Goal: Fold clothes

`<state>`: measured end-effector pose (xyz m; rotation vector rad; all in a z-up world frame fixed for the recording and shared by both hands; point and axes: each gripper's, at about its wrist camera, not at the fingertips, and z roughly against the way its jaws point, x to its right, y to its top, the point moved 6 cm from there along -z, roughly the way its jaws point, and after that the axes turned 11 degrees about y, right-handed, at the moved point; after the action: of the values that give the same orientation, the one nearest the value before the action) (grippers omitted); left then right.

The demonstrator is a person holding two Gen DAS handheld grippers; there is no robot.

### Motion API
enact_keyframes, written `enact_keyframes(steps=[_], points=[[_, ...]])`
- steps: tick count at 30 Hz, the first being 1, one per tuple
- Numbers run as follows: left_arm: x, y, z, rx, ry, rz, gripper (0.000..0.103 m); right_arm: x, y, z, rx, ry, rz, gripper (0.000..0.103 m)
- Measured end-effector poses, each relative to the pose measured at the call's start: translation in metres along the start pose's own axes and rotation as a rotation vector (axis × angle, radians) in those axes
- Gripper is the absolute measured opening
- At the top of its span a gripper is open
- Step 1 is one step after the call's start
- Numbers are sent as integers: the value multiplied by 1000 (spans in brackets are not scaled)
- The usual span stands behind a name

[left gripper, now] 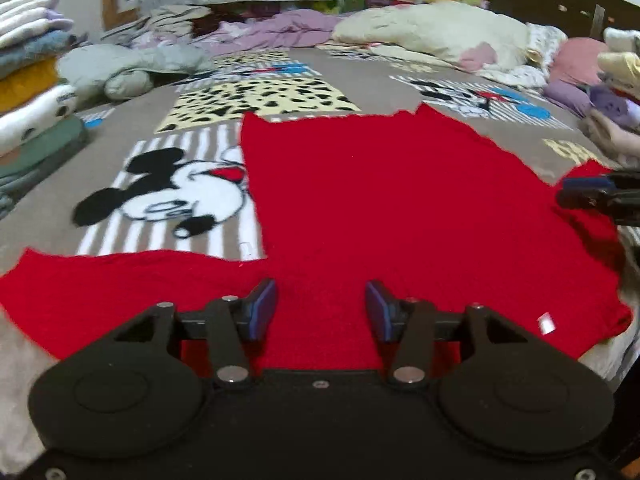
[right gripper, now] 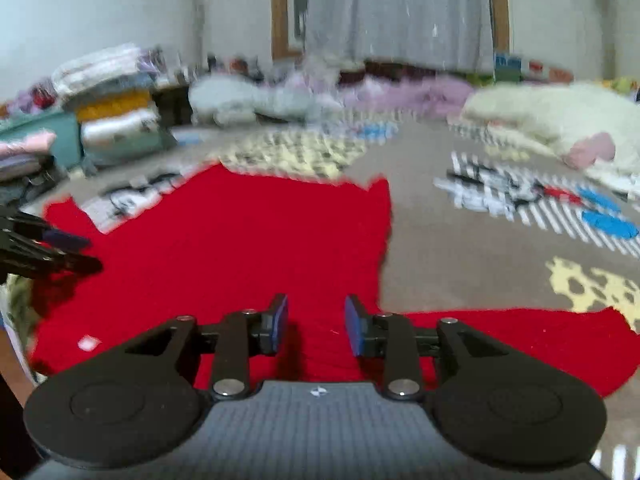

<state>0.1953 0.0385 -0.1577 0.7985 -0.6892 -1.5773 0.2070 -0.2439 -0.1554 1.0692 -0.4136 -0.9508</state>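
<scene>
Nearest each lens, left gripper (left gripper: 321,307) and right gripper (right gripper: 316,325) hover parted, grasping nothing, above the red knitted sweater (left gripper: 380,200) spread flat on the cartoon-print blanket (left gripper: 168,188). Risk: single-layer pinches would drag and bunch the loose knit.

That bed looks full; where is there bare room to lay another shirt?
Bare blanket lies right of the red sweater, before the cream pillow. Another patch lies beyond its far edge. The folded stack crowds the left, loose clothes the right.
</scene>
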Motion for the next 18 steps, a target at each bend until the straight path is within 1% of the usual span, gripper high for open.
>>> enact_keyframes(steps=[1, 2, 3, 4, 6, 7, 8, 9, 10, 12, 15, 16, 18], points=[[1, 0, 9, 19, -6, 9, 47, -6, -5, 1, -27, 0, 16, 35], [3, -3, 13, 16, -16, 10, 47, -12, -16, -4, -93, -13, 35, 38], [6, -8, 15, -2, -19, 3, 48, -19, -25, -7, -136, -29, 56, 38], [9, -18, 11, -39, -4, -21, 48, -27, -27, -5, -121, -49, 93, 40], [15, -22, 15, -13, 28, -62, 48, -44, -17, 6, -57, -8, 124, 39], [17, -21, 19, 2, 35, -62, 48, -53, -15, 11, -26, 17, 131, 45], [16, -20, 23, 3, 28, -28, 48, -63, -20, 8, -67, 17, 155, 51], [15, -24, 23, -20, 27, -9, 48, -71, -25, 5, -102, 14, 176, 50], [17, -29, 23, -30, 40, -19, 48, -74, -28, 5, -113, 0, 185, 50], [22, -33, 29, 11, 65, -69, 48, -79, -34, 6, -131, -26, 201, 50], [22, -32, 41, 59, 60, -45, 47, -81, -30, 17, -111, -32, 205, 50], [22, -34, 42, 66, 54, -43, 47, -83, -34, 17, -137, -28, 201, 50], [22, -37, 42, 49, 56, -46, 47, -82, -37, 20, -154, -18, 179, 50]])
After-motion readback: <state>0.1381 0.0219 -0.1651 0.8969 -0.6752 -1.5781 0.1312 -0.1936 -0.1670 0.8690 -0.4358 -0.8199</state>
